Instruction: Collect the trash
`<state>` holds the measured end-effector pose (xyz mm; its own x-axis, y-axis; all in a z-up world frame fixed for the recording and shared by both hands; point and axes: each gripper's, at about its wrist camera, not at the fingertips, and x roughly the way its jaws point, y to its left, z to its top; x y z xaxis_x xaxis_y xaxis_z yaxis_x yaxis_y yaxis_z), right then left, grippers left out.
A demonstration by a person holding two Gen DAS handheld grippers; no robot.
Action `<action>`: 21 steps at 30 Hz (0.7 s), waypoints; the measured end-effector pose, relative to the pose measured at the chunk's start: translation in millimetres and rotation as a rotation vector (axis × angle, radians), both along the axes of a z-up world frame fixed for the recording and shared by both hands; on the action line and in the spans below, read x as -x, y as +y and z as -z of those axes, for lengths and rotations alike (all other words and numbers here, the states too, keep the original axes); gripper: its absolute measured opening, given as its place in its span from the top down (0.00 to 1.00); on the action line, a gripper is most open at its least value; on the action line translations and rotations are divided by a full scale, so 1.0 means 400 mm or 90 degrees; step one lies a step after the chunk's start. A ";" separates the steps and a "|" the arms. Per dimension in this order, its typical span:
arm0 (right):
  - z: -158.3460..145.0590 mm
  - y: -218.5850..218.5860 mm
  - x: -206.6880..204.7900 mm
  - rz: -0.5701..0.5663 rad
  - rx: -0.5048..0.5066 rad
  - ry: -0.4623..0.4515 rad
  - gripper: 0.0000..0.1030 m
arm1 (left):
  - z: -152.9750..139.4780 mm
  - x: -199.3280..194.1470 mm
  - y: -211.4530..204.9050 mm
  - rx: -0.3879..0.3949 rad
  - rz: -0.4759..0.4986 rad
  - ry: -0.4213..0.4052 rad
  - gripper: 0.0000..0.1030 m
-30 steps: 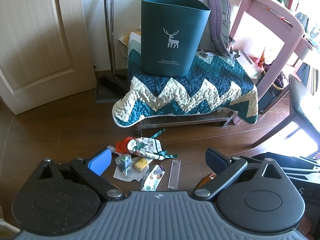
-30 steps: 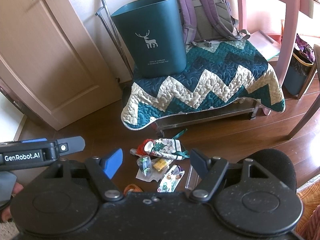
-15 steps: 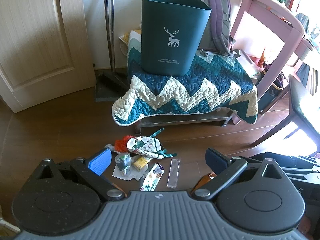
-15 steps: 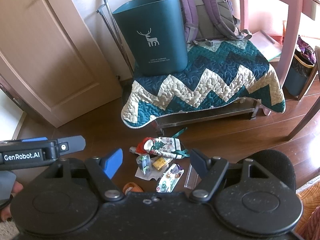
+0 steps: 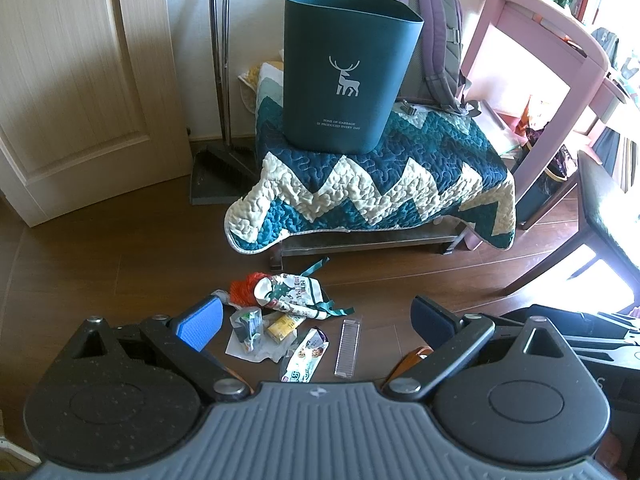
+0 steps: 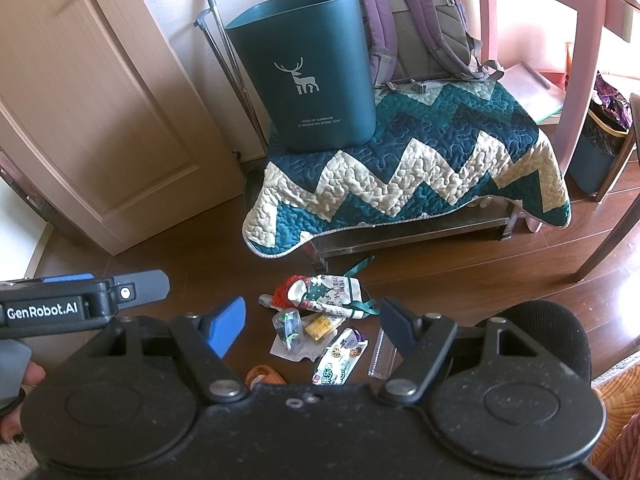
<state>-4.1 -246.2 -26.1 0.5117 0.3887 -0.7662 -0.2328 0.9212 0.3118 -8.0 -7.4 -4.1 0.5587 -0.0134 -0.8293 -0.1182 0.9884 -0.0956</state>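
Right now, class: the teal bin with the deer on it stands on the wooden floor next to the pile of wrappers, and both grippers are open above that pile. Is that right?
One detail is wrong. The teal bin stands on the zigzag quilt covering a low bench, not on the floor, as the left wrist view shows. The pile of wrappers does lie on the floor, and the left gripper and right gripper are both open above it.

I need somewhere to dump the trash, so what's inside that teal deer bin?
The teal bin stands upright on the zigzag quilt. Only its rim and outer wall show; the inside is hidden from both views.
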 end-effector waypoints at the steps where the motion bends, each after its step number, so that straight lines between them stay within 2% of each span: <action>1: 0.000 0.000 0.000 0.000 -0.001 0.000 0.28 | 0.000 0.000 0.000 0.000 0.000 0.000 0.02; 17: 0.007 0.008 -0.010 0.002 0.010 0.011 0.28 | 0.003 0.004 -0.004 0.004 0.000 -0.002 0.02; 21: 0.025 0.019 -0.034 0.005 0.023 0.014 0.28 | 0.016 -0.019 0.006 -0.015 0.006 -0.020 0.02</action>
<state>9.6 -238.8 -36.0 0.4980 0.3568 -0.7904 -0.2193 0.9336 0.2833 -0.5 -5.1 -10.4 0.5850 0.0006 -0.8110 -0.1059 0.9915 -0.0757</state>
